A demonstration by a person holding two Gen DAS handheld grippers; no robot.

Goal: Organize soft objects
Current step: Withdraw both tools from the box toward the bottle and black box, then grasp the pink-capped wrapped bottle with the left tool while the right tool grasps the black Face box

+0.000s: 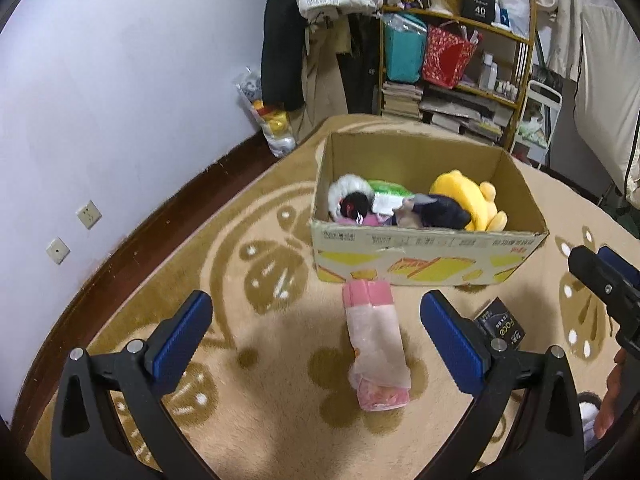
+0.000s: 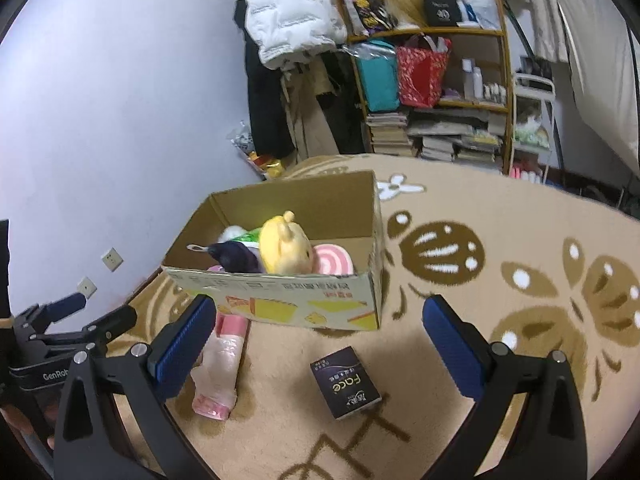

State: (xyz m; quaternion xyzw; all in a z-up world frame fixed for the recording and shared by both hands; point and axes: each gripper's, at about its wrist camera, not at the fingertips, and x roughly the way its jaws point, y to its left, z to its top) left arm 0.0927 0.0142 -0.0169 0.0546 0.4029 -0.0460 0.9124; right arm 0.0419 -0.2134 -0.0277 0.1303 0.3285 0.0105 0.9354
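Hovering over the beige patterned carpet (image 1: 280, 432), the left gripper (image 1: 316, 328) has its blue-padded fingers (image 1: 184, 328) spread wide and empty, with the pink plastic-wrapped soft roll (image 1: 374, 344) lying on the floor between them, one end just beside the open cardboard box (image 1: 424, 256); the right gripper (image 2: 316, 344) is likewise wide and holding nothing, its fingers framing the small dark tissue pack (image 2: 346, 382) that lies near the roll but apart from it; inside the box sit a yellow plush bear (image 1: 468, 196), a dark plush toy (image 1: 440, 210) and other soft items, crowded towards the left half.

Judging from this, the main risk is the roll's loose, slick wrapper; a closing pinch may catch only film, so the roll slides or droops out on the lift. Gripped near one end, it would likely sag and snag on the box's near wall, nudging the light box across the carpet. With both grippers near each other, reaching together could make them collide; the right fingers could also push the flat pack along the pile instead of gripping it.
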